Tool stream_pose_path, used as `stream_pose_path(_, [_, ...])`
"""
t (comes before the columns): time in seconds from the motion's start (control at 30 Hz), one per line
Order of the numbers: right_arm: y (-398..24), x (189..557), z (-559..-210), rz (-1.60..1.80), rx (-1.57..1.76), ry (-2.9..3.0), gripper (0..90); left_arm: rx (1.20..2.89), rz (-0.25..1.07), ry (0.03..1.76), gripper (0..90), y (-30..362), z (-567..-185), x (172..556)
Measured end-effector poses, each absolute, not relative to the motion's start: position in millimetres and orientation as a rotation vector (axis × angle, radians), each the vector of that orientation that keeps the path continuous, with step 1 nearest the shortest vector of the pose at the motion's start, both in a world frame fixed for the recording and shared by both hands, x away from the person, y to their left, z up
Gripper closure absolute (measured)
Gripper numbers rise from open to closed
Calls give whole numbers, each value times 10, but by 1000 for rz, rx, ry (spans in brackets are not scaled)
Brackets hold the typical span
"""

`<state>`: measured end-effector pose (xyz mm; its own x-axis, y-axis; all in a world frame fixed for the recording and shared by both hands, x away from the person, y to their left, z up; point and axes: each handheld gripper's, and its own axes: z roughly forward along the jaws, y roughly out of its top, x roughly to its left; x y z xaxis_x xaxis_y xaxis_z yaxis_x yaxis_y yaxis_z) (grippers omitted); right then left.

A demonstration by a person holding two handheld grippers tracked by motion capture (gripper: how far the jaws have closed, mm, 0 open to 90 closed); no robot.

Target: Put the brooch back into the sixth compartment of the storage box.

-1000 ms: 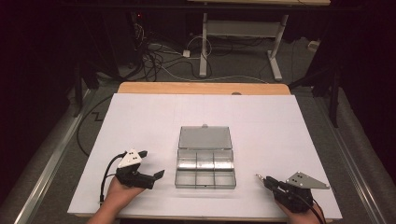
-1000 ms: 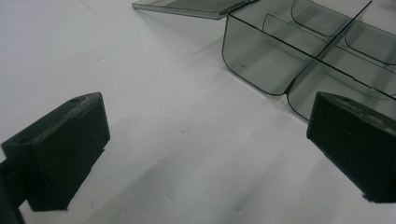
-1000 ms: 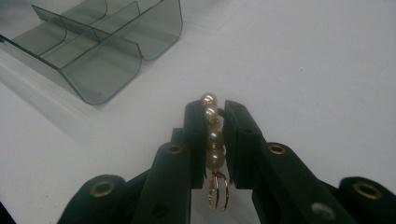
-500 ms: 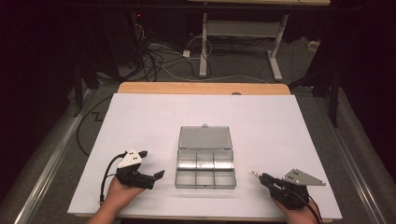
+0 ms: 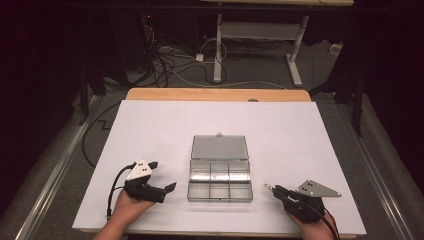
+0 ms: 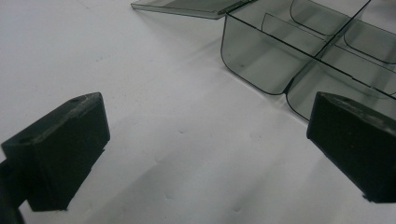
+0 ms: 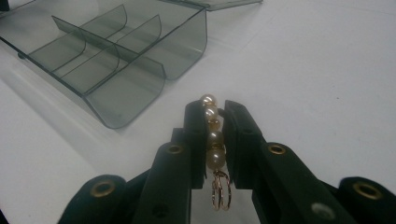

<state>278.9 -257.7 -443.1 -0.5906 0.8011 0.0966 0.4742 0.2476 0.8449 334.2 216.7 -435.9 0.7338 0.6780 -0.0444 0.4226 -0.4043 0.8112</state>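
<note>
One pearl strand (image 7: 211, 135) sits clamped in the right gripper (image 7: 214, 109), its long axis running along the fingers (image 7: 194, 116); the compartment box (image 7: 116, 56) lies just ahead and left of those tips, while the left gripper (image 6: 205, 149) rests apart, jaws wide, beside it

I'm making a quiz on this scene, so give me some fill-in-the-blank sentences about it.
1. The right gripper is shut on a string of ____.
2. The left gripper has its jaws ____.
3. The clear box lies with its lid ____.
4. The box sits on a ____ table.

Missing words: pearls; open; open; white
</note>
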Motion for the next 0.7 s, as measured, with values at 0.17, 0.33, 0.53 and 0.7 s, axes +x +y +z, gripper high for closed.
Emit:
stream_pose_path(0.17, [-2537, 2795, -4409, 1285, 1158, 2175, 817, 2055, 368, 832, 0, 2167, -4359, 3342])
stream_pose_path(0.33, [-2525, 2787, -4382, 1302, 1153, 2171, 817, 2055, 367, 830, 0, 2166, -4359, 3342])
stream_pose_path(0.53, [-2522, 2783, -4338, 1320, 1153, 2164, 817, 2056, 366, 831, 0, 2167, -4359, 3343])
stream_pose_path(0.7, [-2513, 2777, -4286, 1341, 1140, 2157, 817, 2055, 362, 829, 0, 2169, -4359, 3344])
